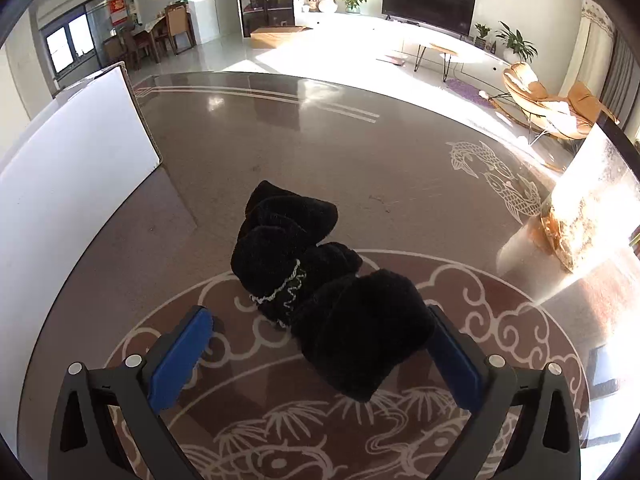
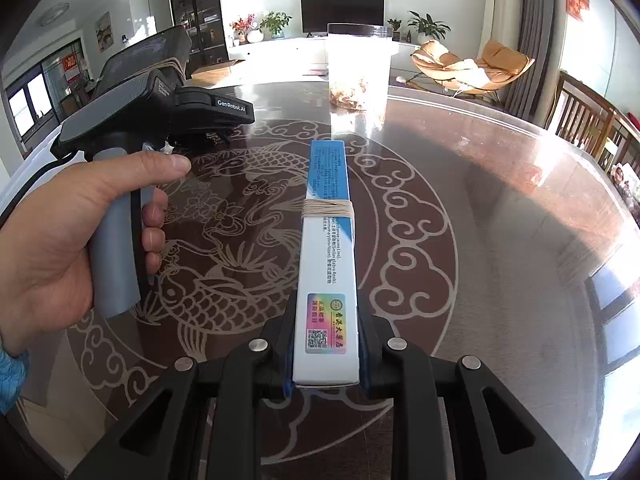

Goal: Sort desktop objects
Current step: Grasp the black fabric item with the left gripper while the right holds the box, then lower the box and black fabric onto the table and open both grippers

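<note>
The black cloth (image 1: pixel 316 280) lies bunched on the counter (image 1: pixel 360 152), its long axis running from far left to near right, its near end between the left gripper's (image 1: pixel 320 340) wide-open fingers (image 1: pixel 180 356). The right gripper (image 2: pixel 326 344) grips a long box (image 2: pixel 326 280) pointing away.

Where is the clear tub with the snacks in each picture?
Left wrist view: the clear tub stands at the far right edge of the table, washed out by sun.
Right wrist view: the same tub stands top centre, beyond the tip of the long box held in the right gripper.
Shared landmark: the television on the far wall.
</note>
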`<action>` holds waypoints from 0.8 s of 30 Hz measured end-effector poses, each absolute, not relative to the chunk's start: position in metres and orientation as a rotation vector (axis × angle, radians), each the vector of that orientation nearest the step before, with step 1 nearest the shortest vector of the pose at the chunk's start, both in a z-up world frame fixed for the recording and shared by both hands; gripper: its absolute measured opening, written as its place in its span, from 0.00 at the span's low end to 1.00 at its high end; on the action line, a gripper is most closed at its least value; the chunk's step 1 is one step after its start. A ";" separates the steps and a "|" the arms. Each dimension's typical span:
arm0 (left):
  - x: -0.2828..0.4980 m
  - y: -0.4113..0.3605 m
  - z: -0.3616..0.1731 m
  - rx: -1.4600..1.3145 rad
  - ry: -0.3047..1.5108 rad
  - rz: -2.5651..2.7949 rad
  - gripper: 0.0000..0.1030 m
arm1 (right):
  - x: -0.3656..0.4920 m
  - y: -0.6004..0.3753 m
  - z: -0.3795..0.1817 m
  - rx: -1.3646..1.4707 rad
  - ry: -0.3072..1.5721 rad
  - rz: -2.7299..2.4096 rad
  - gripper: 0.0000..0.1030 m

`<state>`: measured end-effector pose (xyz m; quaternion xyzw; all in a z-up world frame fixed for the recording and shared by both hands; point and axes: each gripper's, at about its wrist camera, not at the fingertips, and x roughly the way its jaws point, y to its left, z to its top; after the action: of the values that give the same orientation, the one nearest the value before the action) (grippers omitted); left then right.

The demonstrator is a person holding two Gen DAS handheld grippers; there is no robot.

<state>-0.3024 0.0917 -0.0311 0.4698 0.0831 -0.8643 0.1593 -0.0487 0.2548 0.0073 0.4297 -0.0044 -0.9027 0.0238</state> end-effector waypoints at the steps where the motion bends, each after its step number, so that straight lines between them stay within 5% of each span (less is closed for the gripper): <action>1: -0.307 0.090 -0.031 1.338 0.243 -2.463 1.00 | -0.048 0.255 0.008 1.328 -0.020 -2.792 0.23; 8: -0.327 0.072 -0.032 1.387 0.138 -2.617 0.98 | -0.044 0.256 0.008 1.330 -0.014 -2.794 0.23; 11: -0.320 0.061 -0.026 1.334 0.079 -2.707 0.56 | -0.044 0.257 0.008 1.330 -0.013 -2.795 0.23; 13: -0.314 0.053 -0.025 1.336 0.054 -2.750 0.46 | -0.044 0.257 0.008 1.331 -0.011 -2.795 0.23; 24: -0.241 0.029 -0.023 1.404 -0.018 -2.922 0.44 | -0.047 0.257 0.008 1.338 0.020 -2.803 0.23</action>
<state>-0.2409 0.0288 -0.0226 0.4326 -0.0054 -0.9002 -0.0499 -0.0468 0.2568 0.0081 0.4307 0.0065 -0.9023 0.0178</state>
